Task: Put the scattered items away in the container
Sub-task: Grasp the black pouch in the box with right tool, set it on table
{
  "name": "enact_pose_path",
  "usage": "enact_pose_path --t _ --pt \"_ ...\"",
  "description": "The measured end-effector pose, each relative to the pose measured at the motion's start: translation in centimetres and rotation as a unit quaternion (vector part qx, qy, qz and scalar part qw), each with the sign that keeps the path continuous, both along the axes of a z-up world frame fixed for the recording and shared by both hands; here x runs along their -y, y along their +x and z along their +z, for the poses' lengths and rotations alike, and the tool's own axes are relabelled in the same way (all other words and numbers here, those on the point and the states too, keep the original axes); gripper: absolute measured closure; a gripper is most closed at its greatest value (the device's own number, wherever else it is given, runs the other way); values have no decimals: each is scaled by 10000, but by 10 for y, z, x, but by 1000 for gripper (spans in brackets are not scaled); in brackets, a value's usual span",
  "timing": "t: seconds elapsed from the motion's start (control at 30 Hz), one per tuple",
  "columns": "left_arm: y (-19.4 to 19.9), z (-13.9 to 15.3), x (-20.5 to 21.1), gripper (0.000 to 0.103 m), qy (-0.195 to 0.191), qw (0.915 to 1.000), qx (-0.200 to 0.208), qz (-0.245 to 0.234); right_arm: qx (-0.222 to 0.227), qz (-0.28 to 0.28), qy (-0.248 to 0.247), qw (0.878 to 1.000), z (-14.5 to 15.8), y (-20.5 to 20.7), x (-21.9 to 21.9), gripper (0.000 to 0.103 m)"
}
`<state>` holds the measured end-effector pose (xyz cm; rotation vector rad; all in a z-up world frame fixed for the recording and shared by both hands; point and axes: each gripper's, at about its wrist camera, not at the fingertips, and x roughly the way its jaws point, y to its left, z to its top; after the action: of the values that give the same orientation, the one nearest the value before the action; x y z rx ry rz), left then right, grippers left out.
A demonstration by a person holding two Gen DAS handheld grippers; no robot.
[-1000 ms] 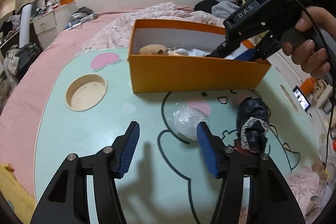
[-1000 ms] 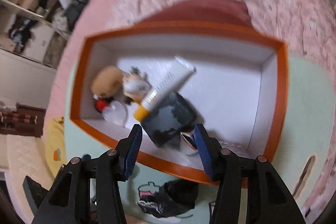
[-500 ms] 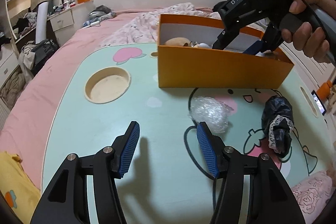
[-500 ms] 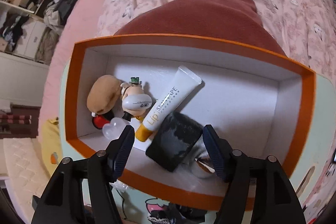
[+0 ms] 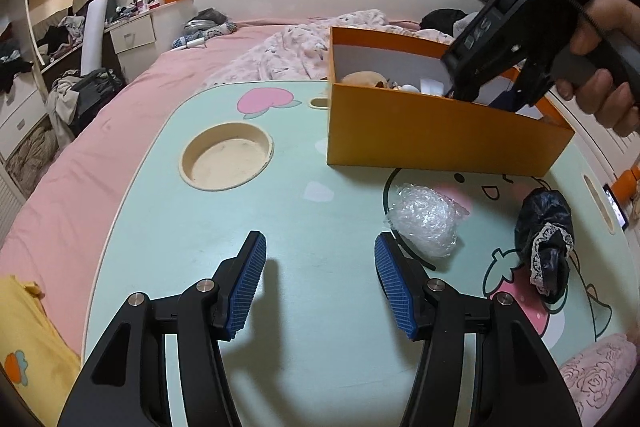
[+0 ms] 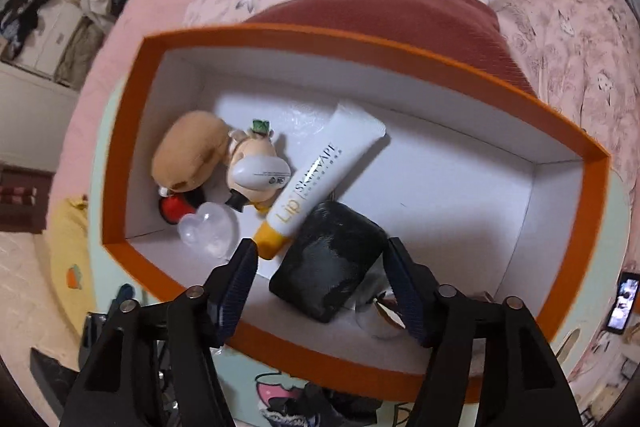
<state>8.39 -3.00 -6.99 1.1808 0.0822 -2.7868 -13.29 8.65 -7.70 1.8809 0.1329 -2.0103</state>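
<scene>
Right tool (image 6: 318, 273) points almost straight down into the orange box (image 6: 400, 43), which sits at the far side of the bench (image 5: 168, 227). Its jaws are closing with the black pouch (image 6: 330, 263) lying between the fingertips, but the pads show a gap on both sides, so I read it as loose on the box floor, not gripped; likely just dropped there. Also in the box: white lip tube (image 6: 320, 179) leaning diagonally on the pouch, brown plush (image 6: 188, 155), a small figurine (image 6: 256, 171) and a clear heart-shaped piece (image 6: 208, 229), all bunched at one end, leaving the other end free for more. Something pale is half hidden under the pouch; can't identify it. Left tool (image 5: 318, 279) is empty with jaws parted, angled down over bare bench. It sits just short of the bubble-wrap wad (image 5: 426, 221), which lies beside its right finger, outside the gap. Looks staged for that pick, needs a shift toward the wad first. Crumpled black item with lace trim (image 5: 544, 231) lies further right, near the bench edge. Two items left outside, so the task looks mostly done. Wad is light and springy, may squirt out if pinched off-centre.
</scene>
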Motion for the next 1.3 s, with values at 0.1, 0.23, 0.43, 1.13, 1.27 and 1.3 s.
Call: enact_pose_path --t 0.1,0.23,0.43,1.13,1.27,1.3 --pt "1 0 2 45 14 10000 18 4 134 -55 -279 9995 -2 -5 -3 51" --pt "1 0 3 45 68 10000 24 17 95 -194 -374 9991 -3 -5 -13 62" --pt "1 0 1 45 38 10000 50 -15 -388 139 163 9990 0 14 5 64" --pt "3 12 25 45 311 9994 -77 140 -1375 308 -1980 9700 53 164 -36 64" --pt "-2 38 27 46 253 9991 -282 -178 -1691 628 -1577 9709 25 194 -20 64" --pt "-6 47 27 46 284 9985 -343 -311 -1656 683 -1578 9711 18 193 -19 64"
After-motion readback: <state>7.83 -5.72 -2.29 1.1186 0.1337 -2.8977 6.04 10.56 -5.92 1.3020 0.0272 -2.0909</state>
